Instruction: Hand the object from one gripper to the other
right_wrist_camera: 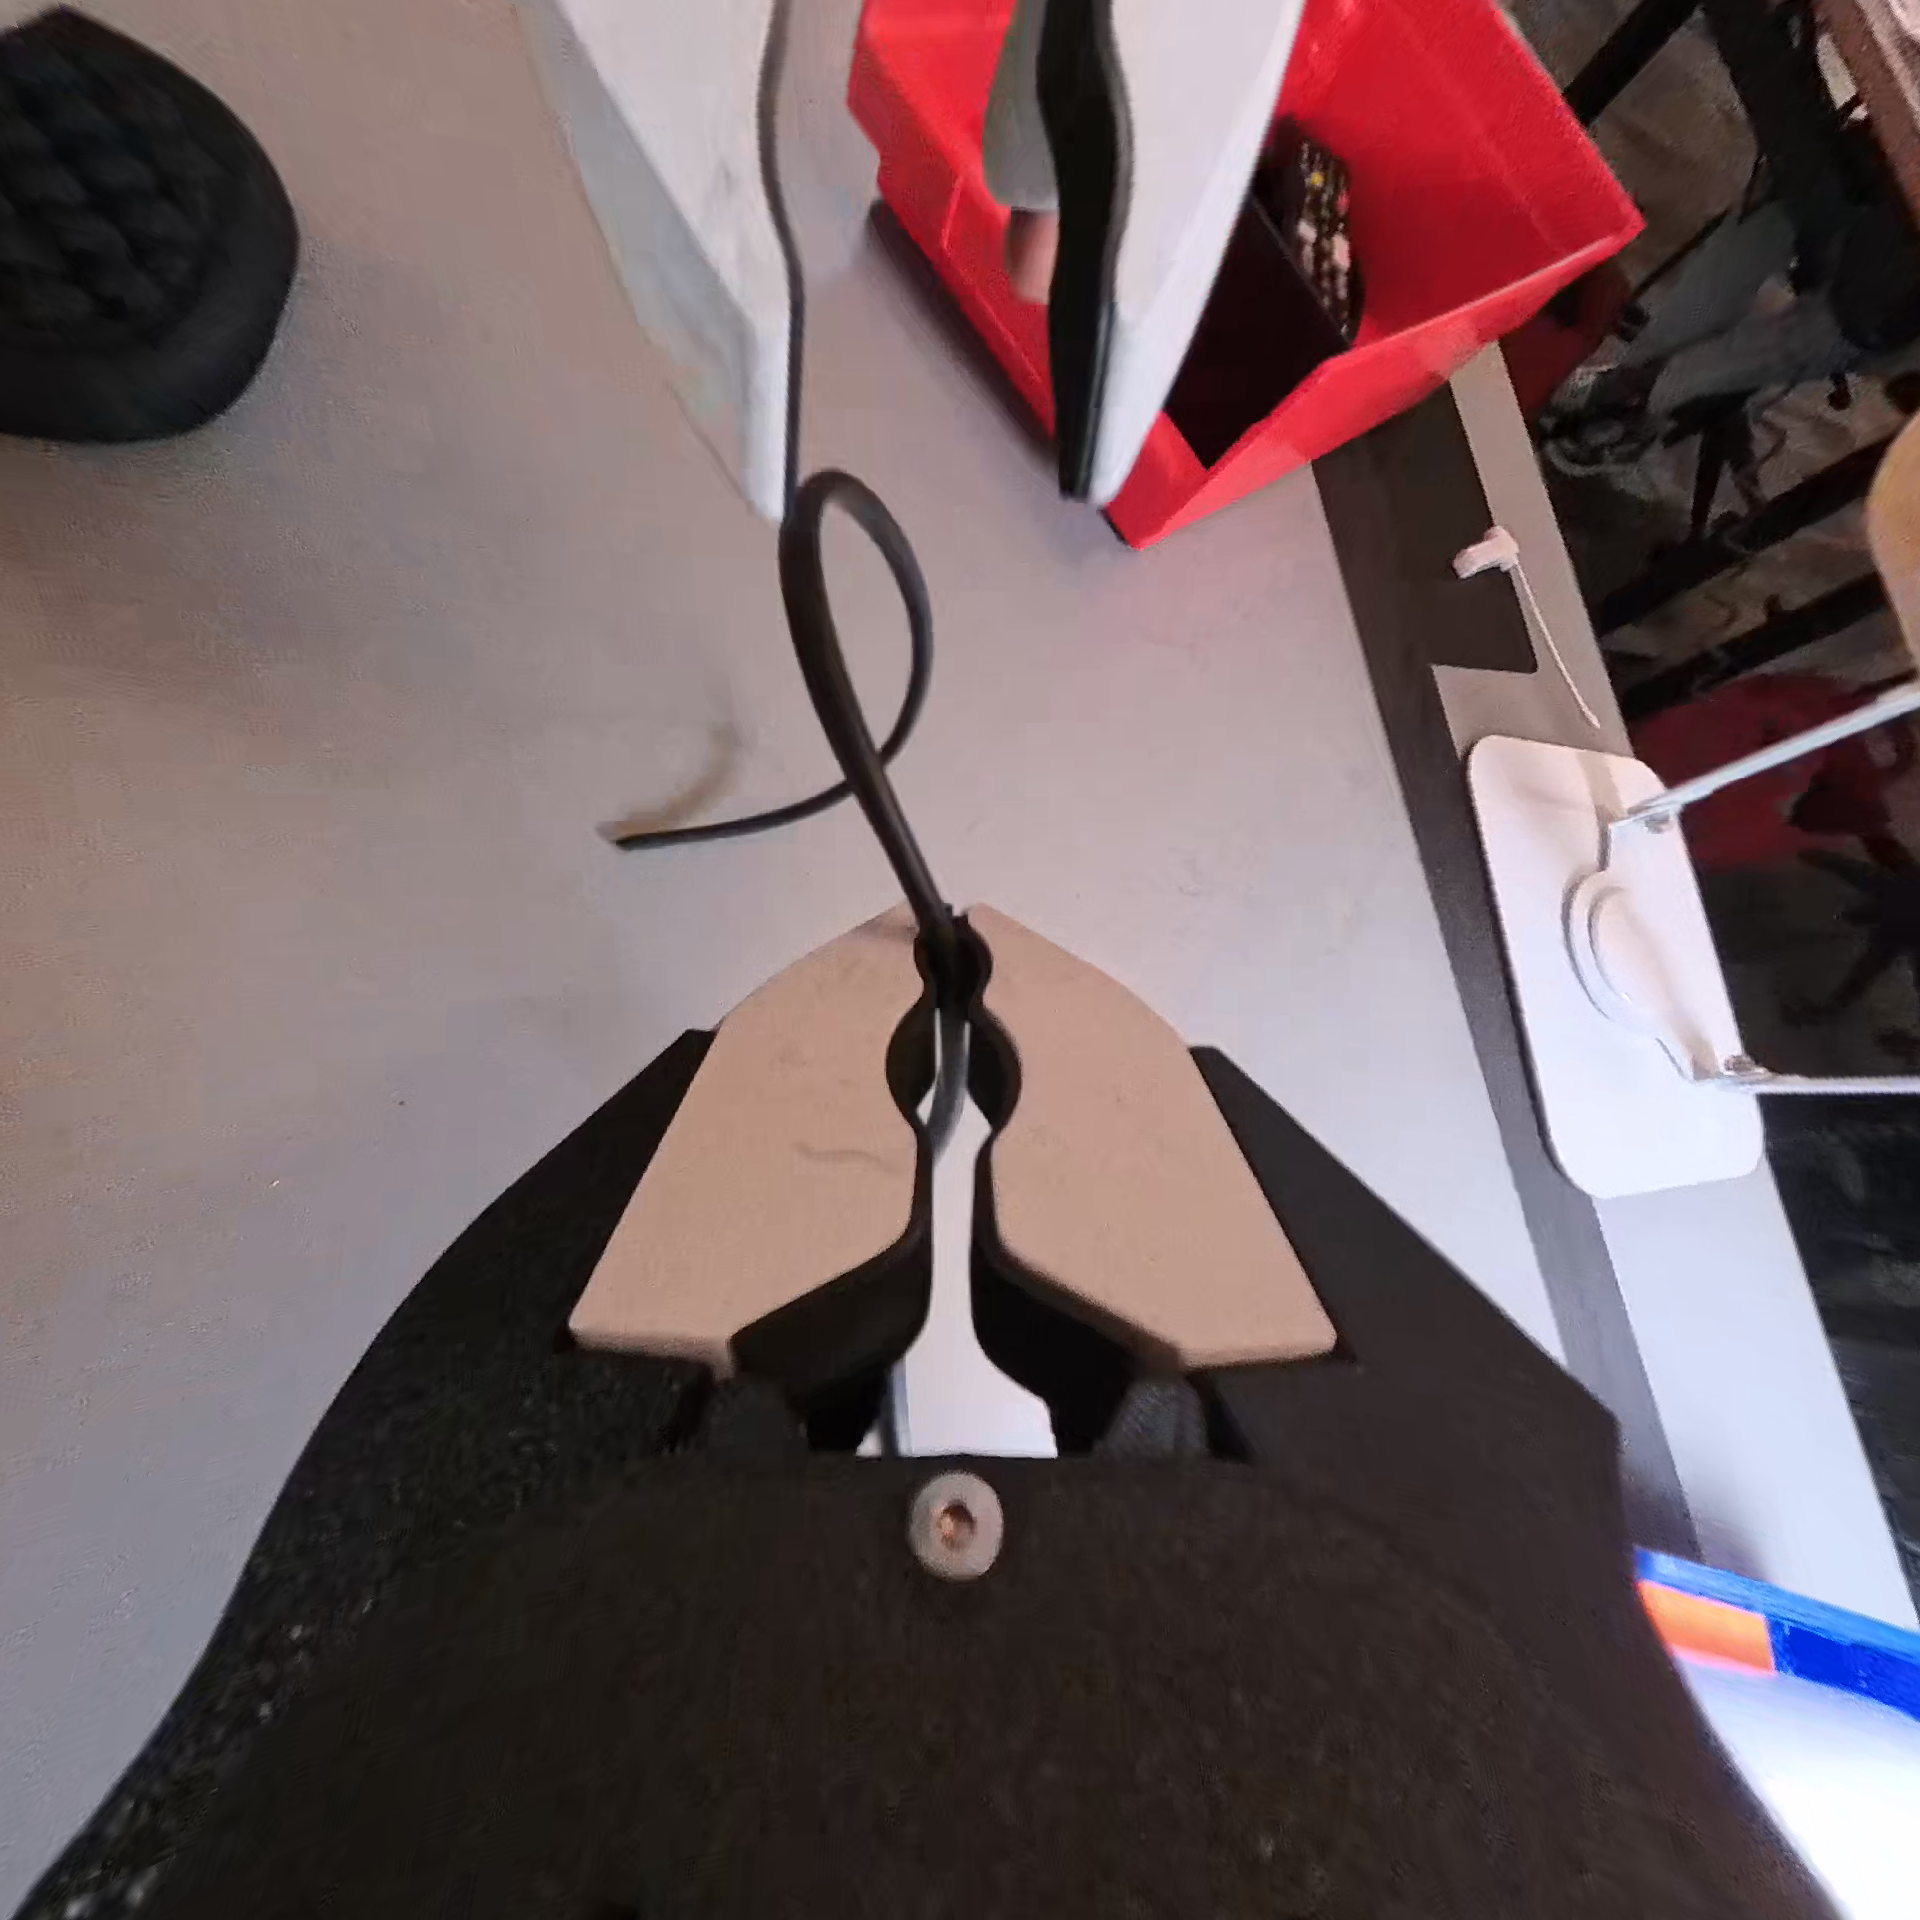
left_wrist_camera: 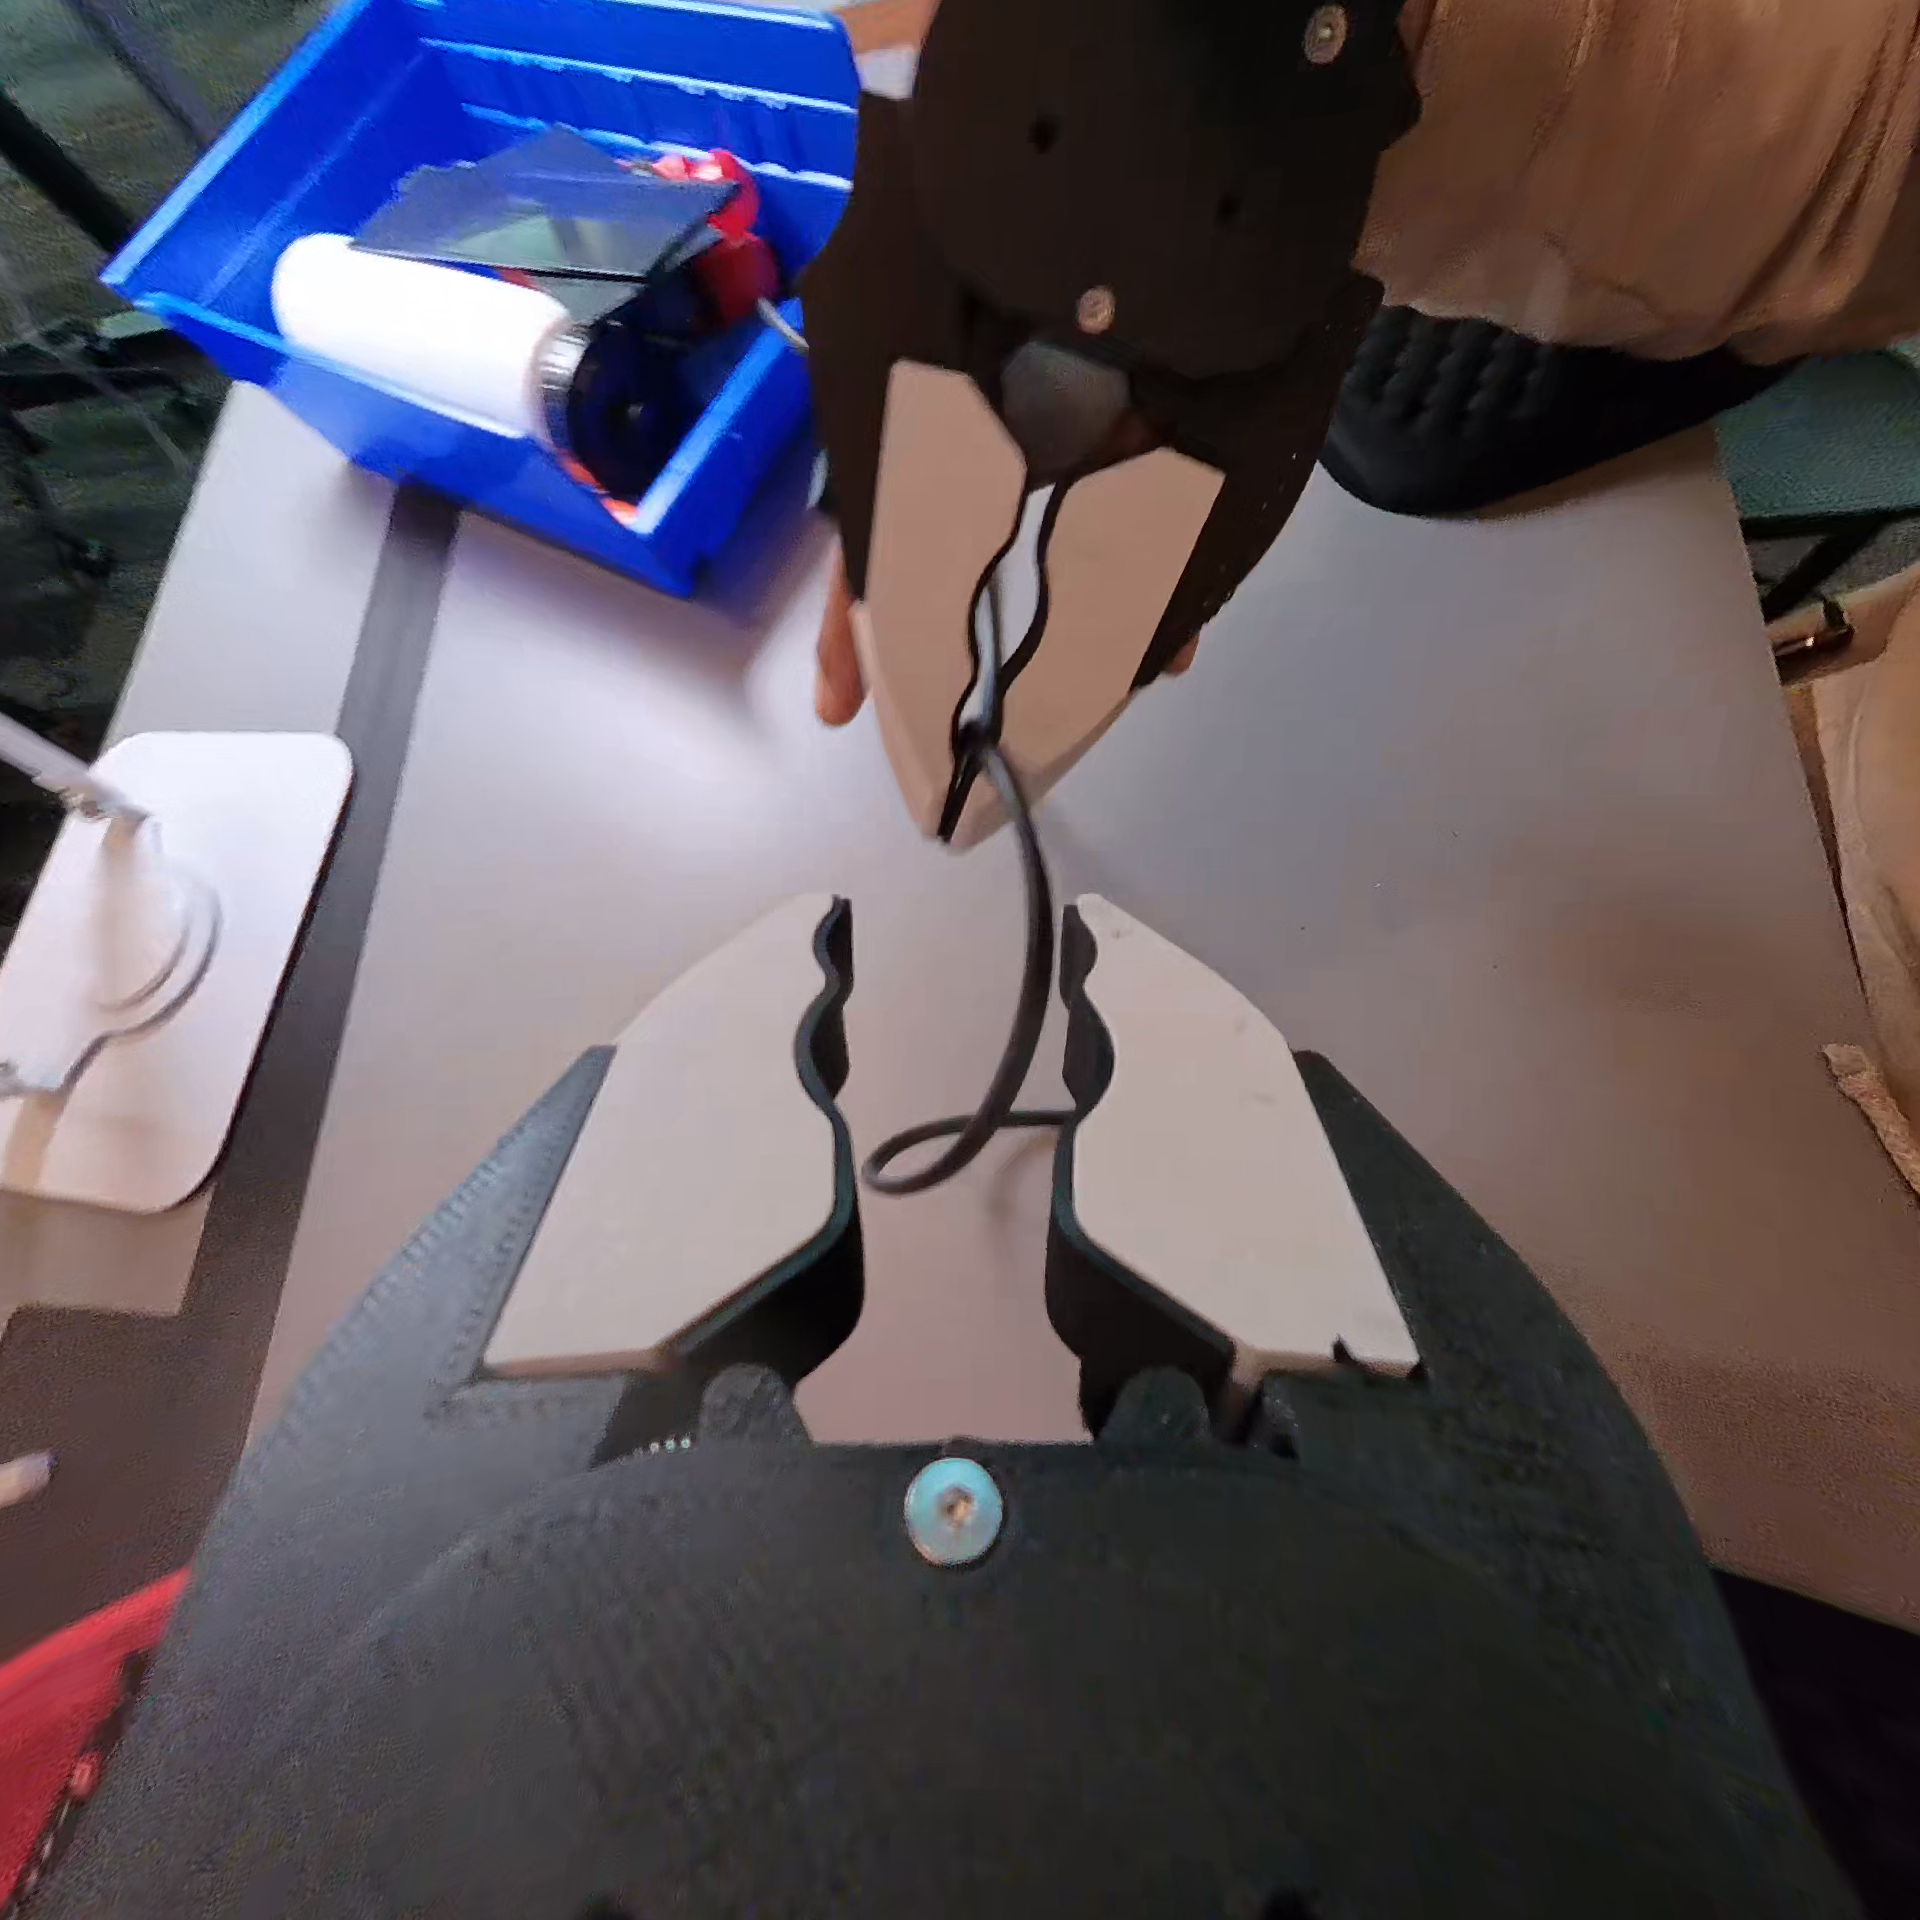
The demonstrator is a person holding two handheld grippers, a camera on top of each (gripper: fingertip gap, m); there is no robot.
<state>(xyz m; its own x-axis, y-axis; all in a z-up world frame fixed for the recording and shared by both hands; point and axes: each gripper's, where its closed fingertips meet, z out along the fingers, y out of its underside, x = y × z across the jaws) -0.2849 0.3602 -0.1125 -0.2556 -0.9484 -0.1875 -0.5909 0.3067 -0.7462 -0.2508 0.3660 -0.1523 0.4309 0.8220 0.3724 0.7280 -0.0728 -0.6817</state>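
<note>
A thin black cable (left_wrist_camera: 1039, 935) curls into a loop. My right gripper (left_wrist_camera: 956, 831) faces me in the left wrist view and is shut on the cable's upper part. In the right wrist view, my right gripper (right_wrist_camera: 951, 920) pinches the cable (right_wrist_camera: 920, 634) at its fingertips, and the loop sticks out ahead. My left gripper (left_wrist_camera: 956, 914) is open, with the loop hanging between its two fingers and not clamped. In the right wrist view, the left gripper (right_wrist_camera: 925, 488) is at the top, its jaws apart on either side of the loop. The cable's free end trails to the left.
All this is above a grey table (left_wrist_camera: 1455, 935). A blue bin (left_wrist_camera: 665, 520) with a white roll and other items stands at the back left. A red bin (right_wrist_camera: 1455, 208) stands behind the left gripper. There is also a white stand base (left_wrist_camera: 156, 935), a black mesh object (right_wrist_camera: 114, 229) and a person's beige sleeve (left_wrist_camera: 1662, 156). My right fingertips sit around 5 centimetres from my left ones. Between my left fingertips and the black mesh object (right_wrist_camera: 114, 229) there is roughly 25 centimetres.
</note>
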